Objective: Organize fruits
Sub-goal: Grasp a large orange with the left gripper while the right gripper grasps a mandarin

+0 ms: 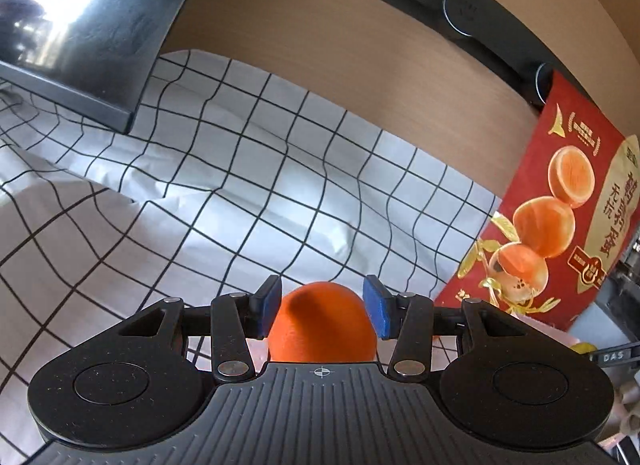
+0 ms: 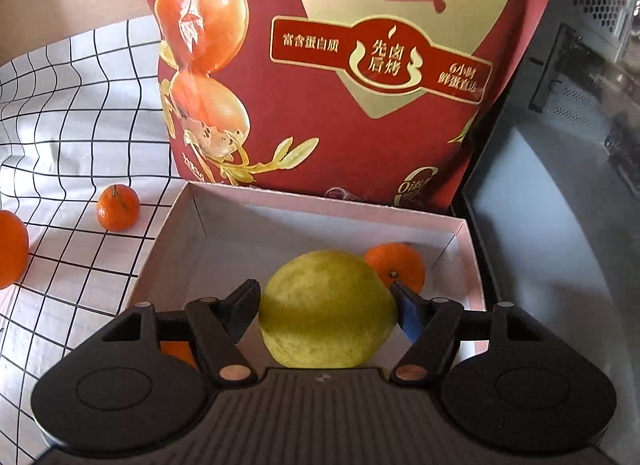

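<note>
My left gripper (image 1: 323,307) is shut on a large orange (image 1: 320,325), its blue pads against the fruit's sides, above the checked cloth (image 1: 248,185). My right gripper (image 2: 326,305) is shut on a yellow-green pear (image 2: 326,311) and holds it over the white box (image 2: 224,257). A small orange (image 2: 396,265) lies in the box's far right corner. Another orange (image 2: 178,351) shows under the left finger. On the cloth left of the box lie a mandarin (image 2: 118,207) and a bigger orange (image 2: 12,249).
A tall red egg carton (image 2: 340,73) stands right behind the box; it also shows in the left wrist view (image 1: 560,209). A grey appliance (image 2: 560,205) stands to the right. A dark monitor (image 1: 80,25) stands at the back left on the wooden desk (image 1: 320,45).
</note>
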The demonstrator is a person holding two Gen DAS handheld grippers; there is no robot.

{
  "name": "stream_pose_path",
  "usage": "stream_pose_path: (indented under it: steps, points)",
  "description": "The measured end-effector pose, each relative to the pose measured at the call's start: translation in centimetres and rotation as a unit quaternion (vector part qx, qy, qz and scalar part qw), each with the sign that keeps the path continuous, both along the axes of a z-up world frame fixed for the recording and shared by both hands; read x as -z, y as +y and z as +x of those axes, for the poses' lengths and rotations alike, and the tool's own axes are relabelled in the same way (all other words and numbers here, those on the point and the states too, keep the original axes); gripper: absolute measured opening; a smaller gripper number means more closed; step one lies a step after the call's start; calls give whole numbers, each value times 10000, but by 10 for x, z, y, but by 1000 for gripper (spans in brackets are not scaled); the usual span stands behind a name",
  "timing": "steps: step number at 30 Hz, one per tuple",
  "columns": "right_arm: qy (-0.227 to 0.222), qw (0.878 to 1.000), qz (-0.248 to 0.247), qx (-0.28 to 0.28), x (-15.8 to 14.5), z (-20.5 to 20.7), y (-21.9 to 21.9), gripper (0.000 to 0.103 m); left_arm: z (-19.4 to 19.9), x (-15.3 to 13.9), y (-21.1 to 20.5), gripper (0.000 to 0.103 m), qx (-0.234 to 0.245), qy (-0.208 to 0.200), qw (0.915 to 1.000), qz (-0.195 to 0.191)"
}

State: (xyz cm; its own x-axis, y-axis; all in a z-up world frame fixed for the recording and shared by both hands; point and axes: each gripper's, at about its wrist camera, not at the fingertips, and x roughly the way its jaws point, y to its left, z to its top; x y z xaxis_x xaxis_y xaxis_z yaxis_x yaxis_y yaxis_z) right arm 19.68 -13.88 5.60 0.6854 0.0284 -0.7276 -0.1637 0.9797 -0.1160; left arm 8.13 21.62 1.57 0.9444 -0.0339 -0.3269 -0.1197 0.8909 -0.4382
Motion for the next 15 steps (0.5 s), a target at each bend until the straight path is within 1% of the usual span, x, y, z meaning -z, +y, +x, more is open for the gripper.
stream_pose_path:
  steps: [4, 6, 9, 11, 12, 15]
  points:
    - [-267, 9995, -59, -176, -9, -14, 1, 72, 4, 3, -8, 51, 101, 159, 9996, 206]
    - [-462, 9982, -177, -328, -15, -26, 5, 74, 4, 3, -12, 51, 101, 153, 9993, 328]
    - [-700, 9959, -305, -484, -26, -39, 13, 75, 4, 4, -12, 51, 106, 148, 9992, 363]
    - [-780, 9952, -235, -551, -34, -45, 18, 75, 4, 4, -12, 52, 98, 155, 9992, 342]
    - [-794, 9950, -155, -584, -38, -47, 20, 75, 4, 4, -11, 54, 76, 170, 9992, 352]
    - [-802, 9943, 158, -685, -53, -56, 32, 76, 2, 4, -10, 54, -5, 160, 9993, 331]
